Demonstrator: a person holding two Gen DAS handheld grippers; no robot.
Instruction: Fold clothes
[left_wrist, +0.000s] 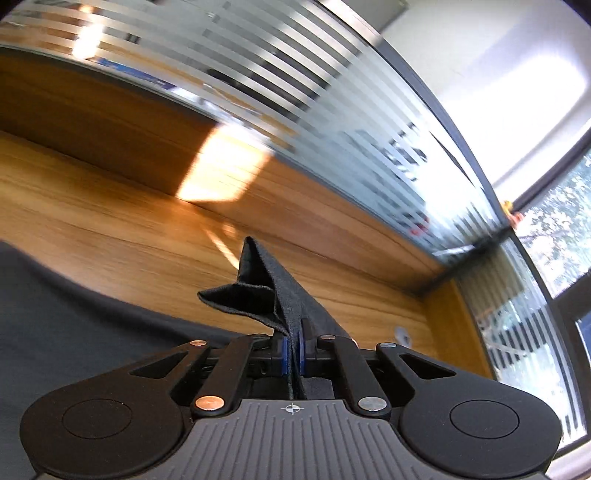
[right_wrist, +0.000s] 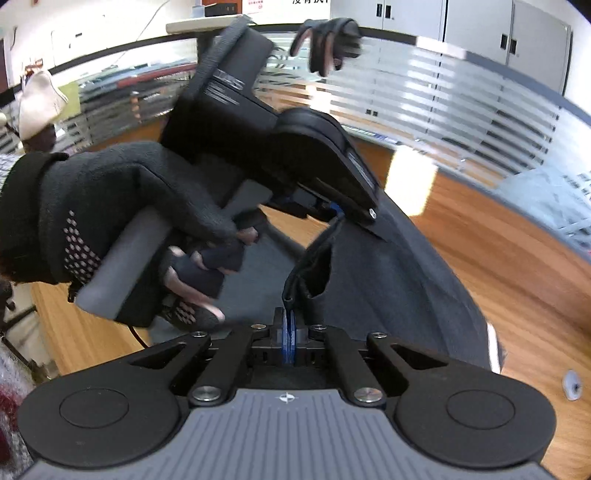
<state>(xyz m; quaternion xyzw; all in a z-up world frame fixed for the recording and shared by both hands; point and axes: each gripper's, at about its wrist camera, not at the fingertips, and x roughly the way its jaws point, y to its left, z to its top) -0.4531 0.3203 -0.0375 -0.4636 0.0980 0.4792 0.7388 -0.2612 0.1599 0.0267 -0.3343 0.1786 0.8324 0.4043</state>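
Both my grippers, left (left_wrist: 293, 350) and right (right_wrist: 289, 332), clamp hems of the dark garment (right_wrist: 388, 273), trailing toward four o'clock over the table (right_wrist: 517, 266); soft, light, best pinched at edges

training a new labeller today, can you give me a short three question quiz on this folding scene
1. True or false: the left tool is shut on a fold of the dark garment.
2. What is clamped between the blue pads of the right tool?
A. a white towel
B. an edge of the dark garment
C. nothing
3. What kind of surface lies under the garment?

Key
1. True: the cloth runs between its closed pads.
2. B: the edge rises from the pads as a bunched strip.
3. A wooden table, bordered by a striped glass partition.
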